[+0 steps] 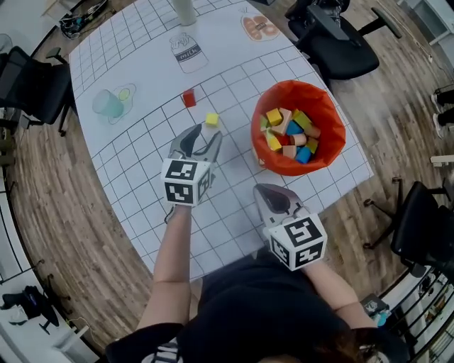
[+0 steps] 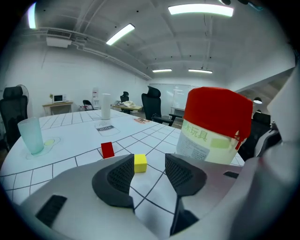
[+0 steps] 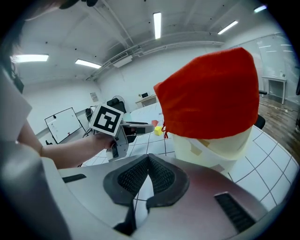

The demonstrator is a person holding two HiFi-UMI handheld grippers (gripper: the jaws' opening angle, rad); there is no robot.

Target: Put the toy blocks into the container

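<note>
An orange-red container point(image 1: 299, 127) on the white gridded table point(image 1: 142, 64) holds several coloured blocks. A yellow block point(image 1: 211, 120) and a red block point(image 1: 189, 98) lie loose to its left. My left gripper point(image 1: 200, 139) is open and empty, its jaws just short of the yellow block point(image 2: 140, 163), with the red block point(image 2: 107, 149) farther off. The container point(image 2: 215, 125) rises to the right in the left gripper view. My right gripper point(image 1: 273, 196) is shut and empty, near the table's front edge below the container point(image 3: 210, 112). The left gripper point(image 3: 140, 127) shows in the right gripper view.
A pale green cup point(image 1: 108, 105) stands at the table's left, a white cylinder point(image 1: 184, 10) at the far side. Printed pictures mark the table: a milk bottle point(image 1: 188, 52) and food point(image 1: 259, 28). Black office chairs point(image 1: 337, 39) ring the table.
</note>
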